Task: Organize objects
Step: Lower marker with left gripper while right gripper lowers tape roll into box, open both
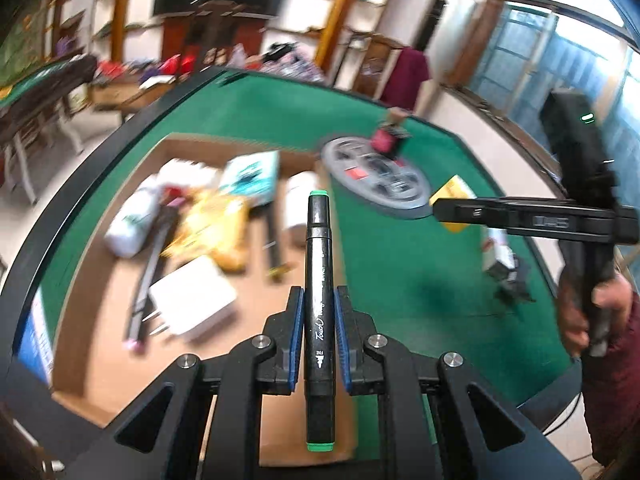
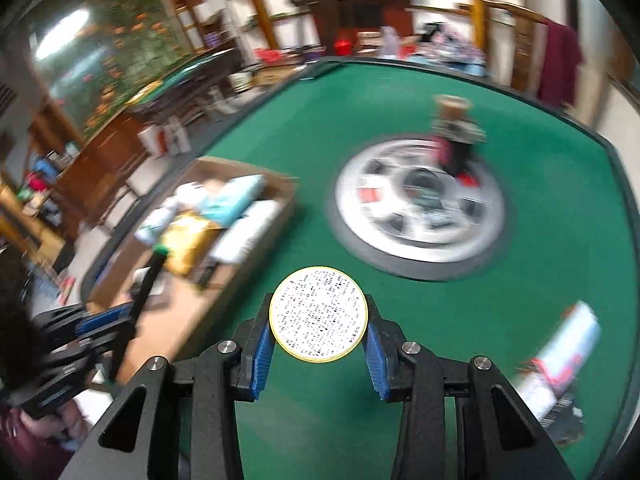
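The black marker (image 1: 319, 312), a slim cylinder with green end caps and white lettering along its barrel, is clamped between the blue ribbed pads (image 1: 296, 340) of the left gripper (image 1: 319, 320). It stands lengthwise along the fingers, above the edge of a shallow cardboard box (image 1: 248, 320).

The right gripper (image 2: 319, 334) is closed on a round tin (image 2: 319, 314): a flat white face with fine dark print and a thin yellow rim, pressed on both sides by the blue pads (image 2: 262, 346). It is held above the green felt table (image 2: 560, 240).

The box holds blurred items: a white bottle (image 1: 132, 220), a yellow packet (image 1: 216, 220), a white block (image 1: 192, 296) and a teal carton (image 1: 252, 176). A grey circular tray (image 2: 420, 204) with dark recesses lies flat on the felt beside the box. A white carton (image 2: 560, 364) lies near the table's black rim.
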The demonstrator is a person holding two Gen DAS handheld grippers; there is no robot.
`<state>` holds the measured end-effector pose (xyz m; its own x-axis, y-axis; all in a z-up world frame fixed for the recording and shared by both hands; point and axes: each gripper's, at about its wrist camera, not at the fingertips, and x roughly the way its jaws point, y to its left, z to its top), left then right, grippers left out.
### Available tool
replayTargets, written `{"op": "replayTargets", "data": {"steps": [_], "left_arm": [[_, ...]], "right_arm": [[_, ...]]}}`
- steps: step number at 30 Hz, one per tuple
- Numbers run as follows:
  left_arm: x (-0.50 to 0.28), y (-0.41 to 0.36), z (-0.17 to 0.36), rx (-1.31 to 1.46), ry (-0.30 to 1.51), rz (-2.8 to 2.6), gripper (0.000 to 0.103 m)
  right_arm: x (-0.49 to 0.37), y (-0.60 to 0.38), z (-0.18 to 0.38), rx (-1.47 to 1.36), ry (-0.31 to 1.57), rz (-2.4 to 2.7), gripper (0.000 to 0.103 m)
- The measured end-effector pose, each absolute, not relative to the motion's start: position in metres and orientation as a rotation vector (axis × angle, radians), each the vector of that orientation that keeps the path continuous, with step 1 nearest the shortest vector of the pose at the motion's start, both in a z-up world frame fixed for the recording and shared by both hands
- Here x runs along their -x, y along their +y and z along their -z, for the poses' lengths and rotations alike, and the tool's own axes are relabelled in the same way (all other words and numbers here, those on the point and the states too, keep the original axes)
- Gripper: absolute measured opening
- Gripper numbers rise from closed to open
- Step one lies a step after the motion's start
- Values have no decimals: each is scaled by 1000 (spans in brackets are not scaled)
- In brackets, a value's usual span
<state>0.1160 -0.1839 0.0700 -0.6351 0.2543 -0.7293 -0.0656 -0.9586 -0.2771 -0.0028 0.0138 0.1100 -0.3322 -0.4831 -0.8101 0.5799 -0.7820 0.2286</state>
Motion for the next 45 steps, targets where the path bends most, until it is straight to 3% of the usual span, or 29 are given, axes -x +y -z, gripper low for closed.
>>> {"op": "replayTargets", "data": {"steps": [10, 20, 25, 27, 30, 36, 40, 43, 45], "left_arm": [[-114, -226, -23, 1401, -443, -2619, 15], [-95, -230, -13, 1376, -532, -2607, 17], [-116, -244, -25, 1310, -596, -2608, 36], [-126, -253, -35, 1265, -591, -2661, 55], [-141, -272, -47, 1198, -637, -2740, 68], [-155, -300, -54, 1134, -739, -2795, 75], [-159, -301, -50, 1140, -786, -2760, 76], [-161, -296, -52, 1129, -783, -2751, 78], [-165, -294, -55, 1116, -777, -2758, 81]], "right_arm": [[-29, -100, -78, -1283, 271, 1952, 44], [-20, -120, -49, -1392, 359, 1942, 44], [-19, -123, -47, -1411, 412, 1936, 44], [-22, -126, -46, -1416, 435, 1926, 44], [-27, -130, -40, -1430, 456, 1908, 44], [-33, -142, -33, -1381, 618, 1997, 45], [-31, -146, -36, -1293, 754, 2093, 51], [-31, -140, -48, -1293, 693, 2092, 52], [-34, -133, -63, -1261, 619, 2115, 61]]}}
